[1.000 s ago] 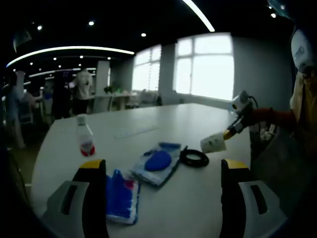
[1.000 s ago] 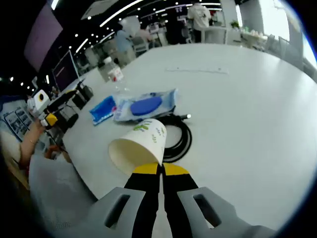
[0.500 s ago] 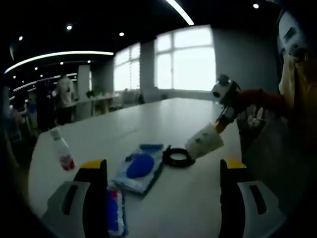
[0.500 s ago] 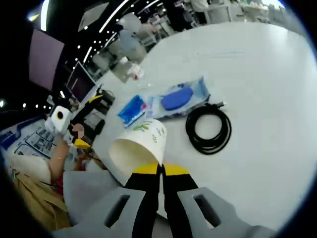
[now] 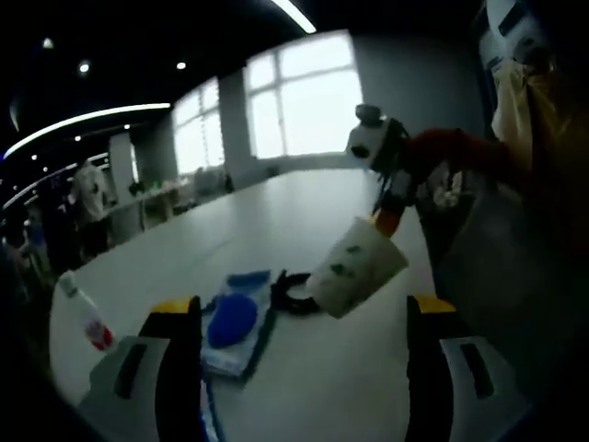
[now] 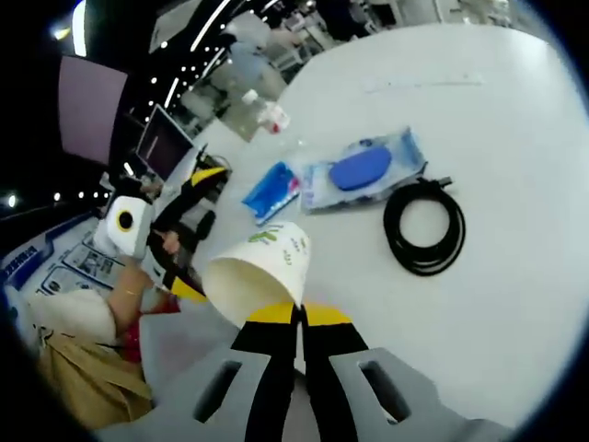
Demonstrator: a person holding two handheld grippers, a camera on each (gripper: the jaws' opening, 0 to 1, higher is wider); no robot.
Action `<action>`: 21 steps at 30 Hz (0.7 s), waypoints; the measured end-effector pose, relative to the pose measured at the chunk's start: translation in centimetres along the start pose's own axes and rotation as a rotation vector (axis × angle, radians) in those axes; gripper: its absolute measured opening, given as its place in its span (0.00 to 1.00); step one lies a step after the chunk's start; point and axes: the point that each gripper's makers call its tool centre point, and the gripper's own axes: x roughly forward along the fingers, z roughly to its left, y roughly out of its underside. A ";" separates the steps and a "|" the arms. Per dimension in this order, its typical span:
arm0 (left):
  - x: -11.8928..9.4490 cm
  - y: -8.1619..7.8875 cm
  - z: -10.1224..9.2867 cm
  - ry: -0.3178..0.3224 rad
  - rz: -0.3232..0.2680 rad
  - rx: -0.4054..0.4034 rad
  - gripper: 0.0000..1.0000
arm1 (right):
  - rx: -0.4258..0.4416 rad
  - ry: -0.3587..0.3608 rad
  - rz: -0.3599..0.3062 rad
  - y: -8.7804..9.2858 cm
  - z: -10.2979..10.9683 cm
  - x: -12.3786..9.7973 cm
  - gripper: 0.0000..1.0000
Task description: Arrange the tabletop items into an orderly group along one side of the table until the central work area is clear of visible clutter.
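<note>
Above the table (image 6: 515, 304), the right gripper (image 6: 296, 313) clamps a paper cup (image 6: 258, 276), hiding its far wall; left gripper (image 5: 294, 308) gapes.

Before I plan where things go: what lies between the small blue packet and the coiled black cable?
In the right gripper view, the clear pouch holding a blue object lies between the blue packet and the coiled black cable.

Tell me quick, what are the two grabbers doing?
Left gripper: open, holding nothing.
Right gripper: shut on the rim of the paper cup, lifted above the table.
</note>
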 end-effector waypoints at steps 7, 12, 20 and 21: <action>0.7 -0.5 -0.7 0.028 0.005 0.080 0.86 | -0.016 -0.023 0.033 0.3 1.1 0.4 0.02; 1.1 -0.5 -1.6 0.048 0.025 0.153 0.84 | -0.020 -0.040 0.051 0.5 1.7 0.6 0.02; 1.8 0.1 -2.8 0.091 0.075 0.265 0.74 | -0.037 -0.041 0.088 0.9 2.3 1.3 0.02; 1.8 0.1 -2.9 0.092 0.077 0.287 0.72 | -0.040 -0.043 0.095 1.0 2.4 1.4 0.02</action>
